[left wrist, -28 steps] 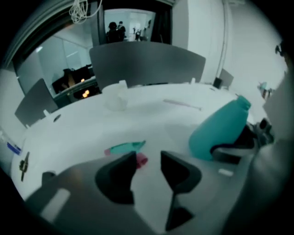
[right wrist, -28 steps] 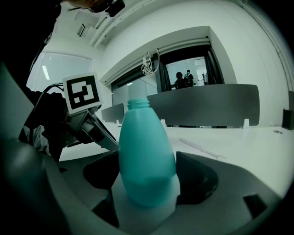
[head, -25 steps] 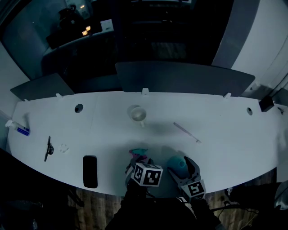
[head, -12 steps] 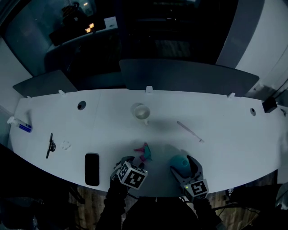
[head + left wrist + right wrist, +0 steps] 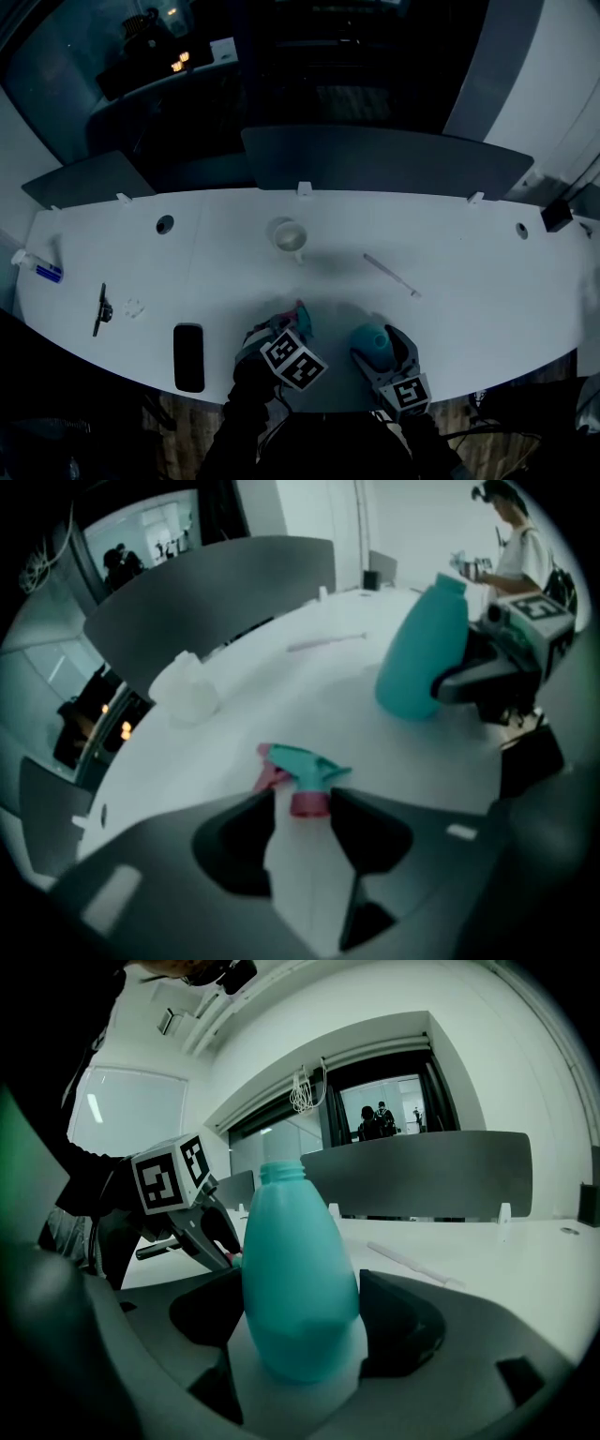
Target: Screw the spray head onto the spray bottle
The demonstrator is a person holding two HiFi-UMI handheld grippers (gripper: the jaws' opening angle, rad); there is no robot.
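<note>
Left hand-held gripper (image 5: 302, 806) over the bench (image 5: 469, 281); jaws apart, just been opening; spray head (image 5: 302, 766) lies on its side on the bench, pink collar between the jaw tips, pads not pressing on it. Right hand-held gripper (image 5: 300, 1330) closed on the bottle (image 5: 298, 1241); bottle upright on the bench near the front edge, neck bare, just right of the spray head and apart from it. Cup (image 5: 287, 236) further back; phone (image 5: 188, 357) at left by the front edge.
</note>
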